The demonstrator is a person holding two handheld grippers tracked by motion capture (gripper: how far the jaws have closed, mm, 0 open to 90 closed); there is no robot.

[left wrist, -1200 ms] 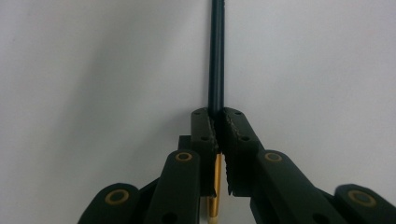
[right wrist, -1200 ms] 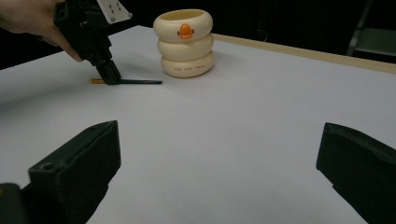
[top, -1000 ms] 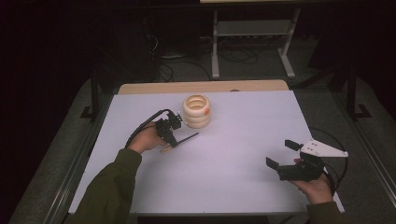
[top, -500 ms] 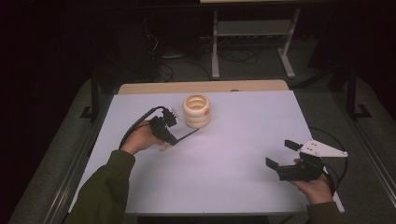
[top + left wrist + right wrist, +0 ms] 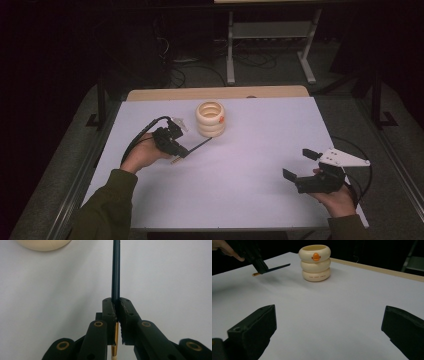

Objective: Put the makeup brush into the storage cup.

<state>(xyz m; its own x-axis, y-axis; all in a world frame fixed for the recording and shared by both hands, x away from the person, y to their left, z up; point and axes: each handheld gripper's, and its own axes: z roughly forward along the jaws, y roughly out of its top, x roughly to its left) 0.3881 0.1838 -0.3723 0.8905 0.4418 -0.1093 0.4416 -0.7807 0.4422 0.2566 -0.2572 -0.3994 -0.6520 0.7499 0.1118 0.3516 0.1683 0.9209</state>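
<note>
Nearest, at the right: right gripper (image 5: 306,165) low over the white table (image 5: 260,165), jaws wide apart, nothing between them. Farther, at the left: left gripper (image 5: 116,307) shut tight on a thin dark pencil (image 5: 115,270), lifted off the table, tip toward the cream ring-shaped pot (image 5: 210,119) at the back, near it but not touching. Best to keep the squeeze firm, tip the point down over the pot's open top, go slow; small brown letters low on the pot, too tiny to read.
</note>
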